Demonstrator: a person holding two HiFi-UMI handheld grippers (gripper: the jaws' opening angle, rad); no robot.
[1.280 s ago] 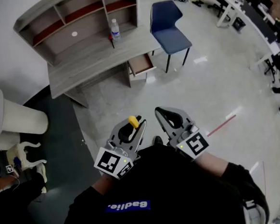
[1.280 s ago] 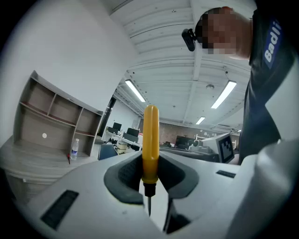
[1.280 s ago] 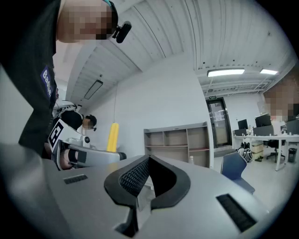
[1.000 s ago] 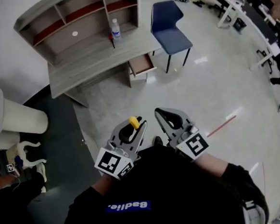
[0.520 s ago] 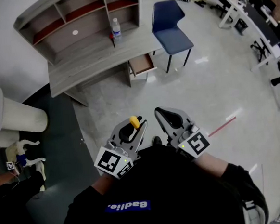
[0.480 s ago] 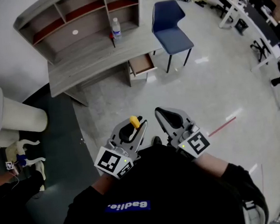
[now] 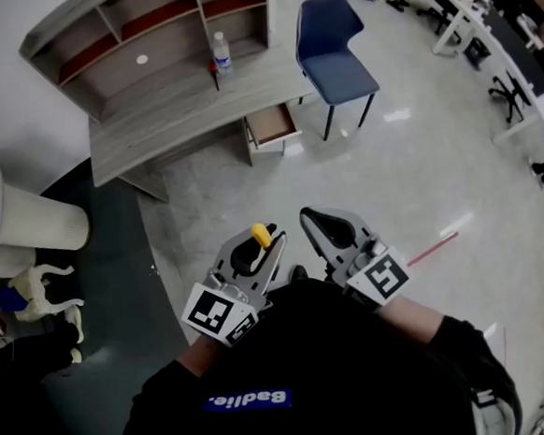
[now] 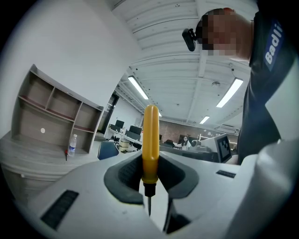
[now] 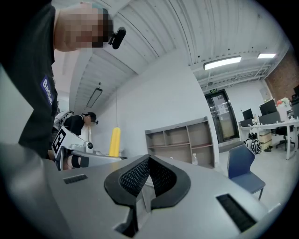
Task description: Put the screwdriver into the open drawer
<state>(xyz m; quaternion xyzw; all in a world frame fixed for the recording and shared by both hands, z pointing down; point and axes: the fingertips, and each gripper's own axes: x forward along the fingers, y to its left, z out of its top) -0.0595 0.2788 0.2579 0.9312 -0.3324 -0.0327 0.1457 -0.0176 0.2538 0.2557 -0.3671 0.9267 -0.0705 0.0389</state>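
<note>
Two grippers sit side by side at the lower centre of the head view, and only one is doing any work. The left gripper [image 7: 253, 253] is clamped on the slim yellow-handled screwdriver [image 7: 260, 235]. The right gripper [image 7: 333, 231] has its jaws together with nothing between them.

I judge this to be the carry step. The tool is picked up, but the small open wooden drawer [image 7: 271, 127] is well apart from it. It sits in the upper middle of the head view, pulled out under the right end of the long grey wooden desk with shelves [image 7: 152, 118]. A blue plastic chair [image 7: 333, 57] stands just to the right of the drawer, and a clear water bottle [image 7: 221, 53] stands on the desk above it.

Next I need to close that gap across the floor and bring the left gripper over the drawer's open top without clipping the chair. Then I should lower the tool inside and only there let the jaws part.

In the left gripper view the screwdriver [image 8: 150, 140] stands upright across the dark ribbed pads, which grip it low on the handle. The rounded yellow end pokes well above them. Below the handle there is a short black collar, and a thin dark metal shaft points down between the jaws. It looks light and smooth, so I expect it could pivot if the grip loosens.
</note>
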